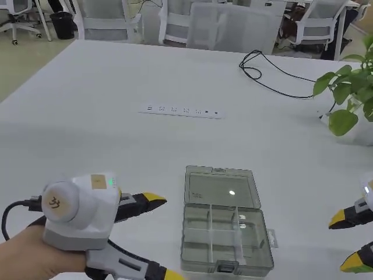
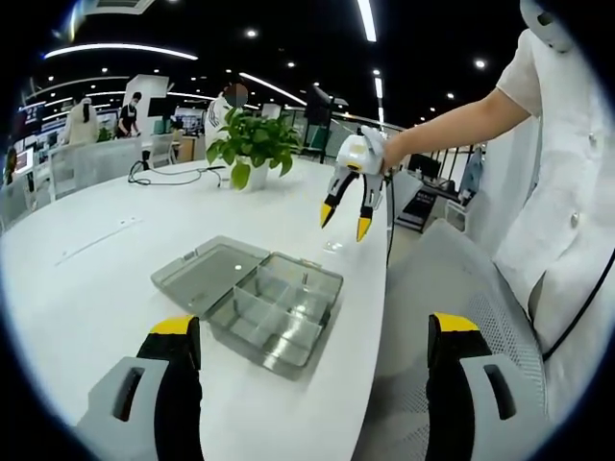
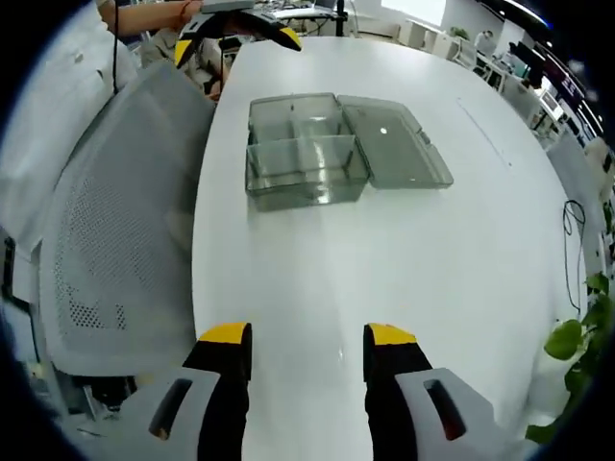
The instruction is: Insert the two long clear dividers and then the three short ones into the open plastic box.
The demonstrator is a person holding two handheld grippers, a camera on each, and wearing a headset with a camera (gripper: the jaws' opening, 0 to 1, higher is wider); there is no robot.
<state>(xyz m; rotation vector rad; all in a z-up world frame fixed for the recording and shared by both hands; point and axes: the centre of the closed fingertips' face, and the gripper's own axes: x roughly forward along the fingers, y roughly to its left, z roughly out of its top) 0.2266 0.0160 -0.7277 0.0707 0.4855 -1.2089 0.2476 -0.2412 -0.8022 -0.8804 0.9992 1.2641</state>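
My left gripper and right gripper gape wide, each holding nothing, on either side of the open plastic box. It sits on the white worktop, lid flat, base split into compartments.

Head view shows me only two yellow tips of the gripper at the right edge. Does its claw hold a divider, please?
Observer: No. In the left gripper view the right gripper hangs above the table, claw open, nothing in it.
Operator: What stands at the near edge of the table?
Observer: A grey mesh chair, seen in the right gripper view, right beside that edge.
Operator: Is somebody else in the room?
Observer: Yes, people stand far off behind the plant, in the left gripper view.
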